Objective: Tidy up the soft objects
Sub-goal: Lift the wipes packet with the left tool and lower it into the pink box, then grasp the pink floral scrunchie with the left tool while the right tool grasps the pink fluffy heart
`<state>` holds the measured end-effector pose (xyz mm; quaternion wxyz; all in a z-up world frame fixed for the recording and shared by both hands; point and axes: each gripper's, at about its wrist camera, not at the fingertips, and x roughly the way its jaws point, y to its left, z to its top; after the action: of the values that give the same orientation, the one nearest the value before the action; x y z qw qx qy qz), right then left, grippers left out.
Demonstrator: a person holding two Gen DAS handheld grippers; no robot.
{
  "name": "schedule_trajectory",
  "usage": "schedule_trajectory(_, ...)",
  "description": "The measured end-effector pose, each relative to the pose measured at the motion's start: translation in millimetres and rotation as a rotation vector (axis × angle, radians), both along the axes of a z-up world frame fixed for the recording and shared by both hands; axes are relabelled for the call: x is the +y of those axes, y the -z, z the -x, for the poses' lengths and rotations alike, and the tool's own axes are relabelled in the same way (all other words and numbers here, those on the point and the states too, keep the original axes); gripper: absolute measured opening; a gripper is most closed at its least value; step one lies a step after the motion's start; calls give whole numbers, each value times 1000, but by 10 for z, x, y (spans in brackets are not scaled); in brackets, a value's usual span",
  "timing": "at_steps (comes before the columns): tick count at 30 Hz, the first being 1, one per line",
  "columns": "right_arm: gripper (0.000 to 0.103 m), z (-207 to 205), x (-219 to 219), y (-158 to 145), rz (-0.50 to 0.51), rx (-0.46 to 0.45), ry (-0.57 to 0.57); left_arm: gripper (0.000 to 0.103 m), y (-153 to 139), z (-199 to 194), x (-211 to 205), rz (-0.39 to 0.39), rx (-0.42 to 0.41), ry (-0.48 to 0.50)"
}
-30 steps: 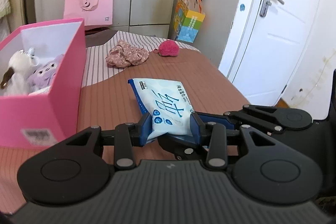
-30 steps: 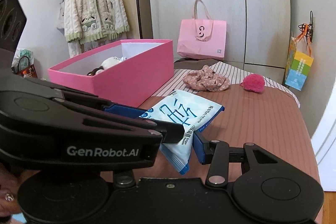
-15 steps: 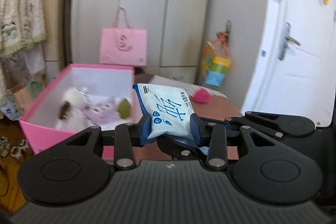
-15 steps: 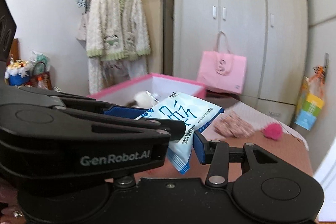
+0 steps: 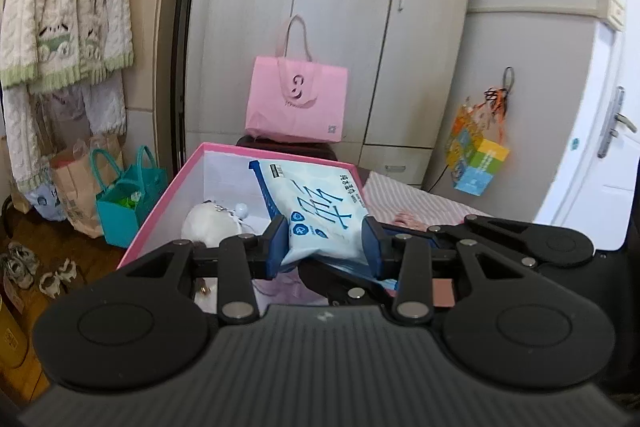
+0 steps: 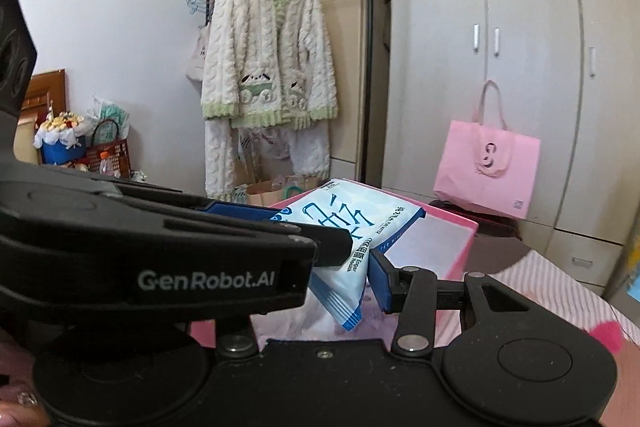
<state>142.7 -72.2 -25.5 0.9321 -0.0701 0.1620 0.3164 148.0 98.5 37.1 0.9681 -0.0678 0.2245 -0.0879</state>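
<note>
Release comes next: I lower both grippers [image 5: 325, 242], clamped on the tissue pack [image 5: 316, 211], toward twelve o'clock inside the pink box [image 5: 160, 215].

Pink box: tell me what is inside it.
Inside the pink box, the left wrist view shows a white plush toy and something pale purple. The wipes pack and left gripper hide the rest.

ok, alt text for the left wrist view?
The left tongs grip a light-blue tissue pack above an open pink box holding a white plush toy. Behind stand a pink tote bag and grey wardrobe.
</note>
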Motion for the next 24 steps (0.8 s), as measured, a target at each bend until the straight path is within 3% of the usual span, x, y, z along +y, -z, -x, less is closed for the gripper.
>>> schedule_trajectory(8,51,-545,181,80,69,38,-8,38,144,-558,134,50,71,-10)
schedule_trajectory(17,53,-938,240,174,125,111,-25,38,289,-830,175,88,128,-38)
schedule_trajectory(21,65,-971,289,236,194,95,30,57,250,-784,126,31,123,-52)
schedule_trajectory(24,67,-924,200,216,190,119,35,59,206,-709,127,45,142,-32)
